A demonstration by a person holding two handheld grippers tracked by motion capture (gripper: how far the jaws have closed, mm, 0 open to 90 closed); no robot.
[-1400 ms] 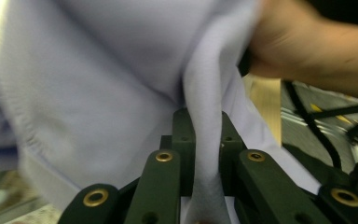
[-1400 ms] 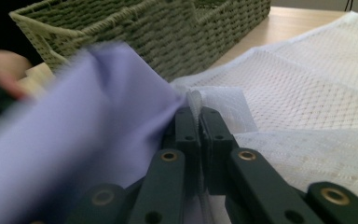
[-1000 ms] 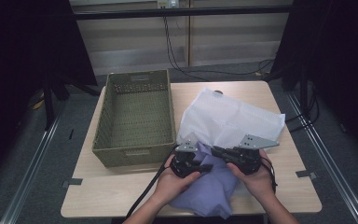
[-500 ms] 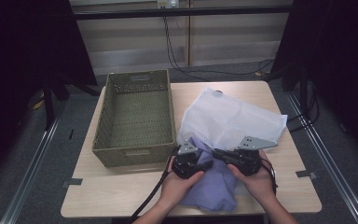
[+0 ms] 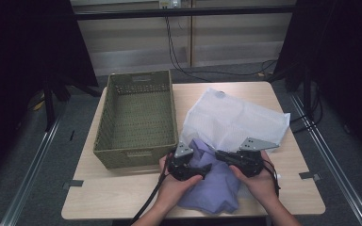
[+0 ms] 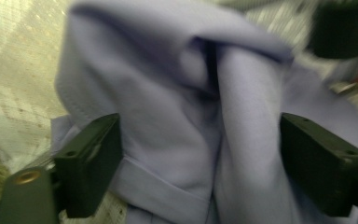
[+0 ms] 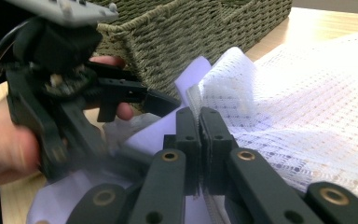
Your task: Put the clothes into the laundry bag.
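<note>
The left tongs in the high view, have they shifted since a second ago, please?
No: the left tongs stay beside the basket's near corner; their jaws have just opened around the purple cloth.

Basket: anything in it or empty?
Empty. The high view shows the basket's bare woven floor; the purple shirt and white mesh bag lie on the table beside it.

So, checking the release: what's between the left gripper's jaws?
In the left gripper view, the left gripper's jaws, just opened, stand apart around a fold of purple cloth.
</note>
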